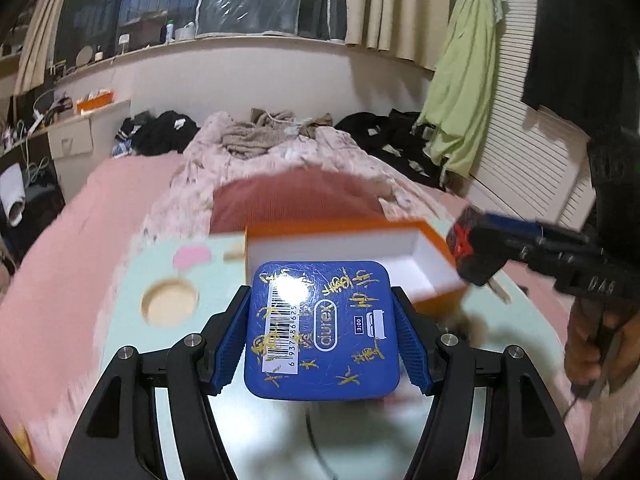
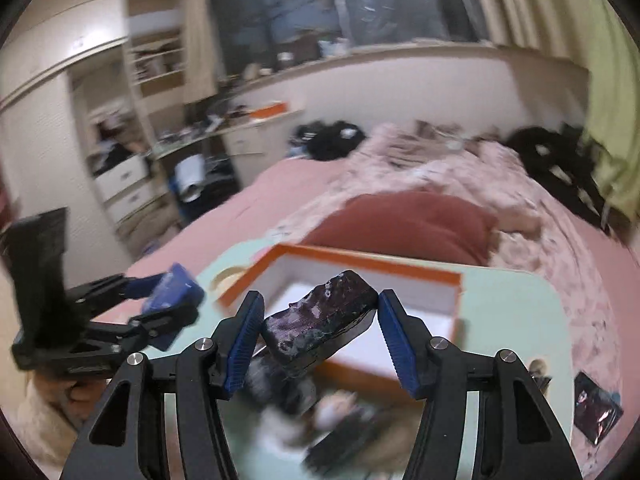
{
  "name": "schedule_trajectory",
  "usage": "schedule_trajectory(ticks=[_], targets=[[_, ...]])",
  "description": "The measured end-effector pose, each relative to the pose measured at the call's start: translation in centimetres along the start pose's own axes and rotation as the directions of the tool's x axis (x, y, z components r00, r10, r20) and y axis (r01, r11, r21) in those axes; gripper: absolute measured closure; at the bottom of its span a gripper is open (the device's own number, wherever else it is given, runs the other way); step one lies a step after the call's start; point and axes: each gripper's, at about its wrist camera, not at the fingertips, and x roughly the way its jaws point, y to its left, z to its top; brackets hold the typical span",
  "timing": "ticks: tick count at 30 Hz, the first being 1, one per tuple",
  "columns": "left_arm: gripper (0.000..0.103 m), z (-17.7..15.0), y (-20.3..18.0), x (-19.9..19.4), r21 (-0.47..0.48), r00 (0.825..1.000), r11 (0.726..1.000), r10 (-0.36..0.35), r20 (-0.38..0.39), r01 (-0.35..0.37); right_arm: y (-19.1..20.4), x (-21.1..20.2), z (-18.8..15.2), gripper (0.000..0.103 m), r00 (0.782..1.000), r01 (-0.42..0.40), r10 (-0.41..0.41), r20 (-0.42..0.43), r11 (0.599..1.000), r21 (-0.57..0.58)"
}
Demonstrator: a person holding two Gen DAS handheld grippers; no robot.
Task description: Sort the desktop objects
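Both fisheye views look forward along their own hand-held gripper's fingers, close above the pale green desk [image 1: 132, 280], facing the pink bed [image 1: 80, 208] and dark window behind it. They share the orange-walled, white-lined open box [image 1: 434, 236] [image 2: 360, 262]; each also catches the other hand-held gripper at its edge.

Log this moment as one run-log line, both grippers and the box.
left gripper: shut on blue tin | right gripper: shut on dark packet | orange box: open, ahead of both | both items above table
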Motion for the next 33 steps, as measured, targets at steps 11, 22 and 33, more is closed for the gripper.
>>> schedule_trajectory(ticks=[11, 22, 33], targets=[[0.036, 2.1, 1.4, 9.1, -0.075, 0.989, 0.995, 0.049, -0.136, -0.059, -3.6, 5.3, -0.8, 0.028, 0.987, 0.106, -0.091, -0.131, 0.987, 0.12], [0.024, -0.8, 0.0, 2.2, -0.044, 0.997, 0.999, 0.009, -0.082, -0.013, -0.3, -3.3, -3.4, 0.004, 0.975, 0.221, -0.222, 0.006, 0.972, 0.079], [0.024, -9.9, -3.6, 0.3, 0.107, 0.977, 0.992, 0.08, -0.198, -0.06, 3.1, -3.7, -13.3, 0.002, 0.93, 0.339, -0.345, -0.129, 0.939, -0.062]])
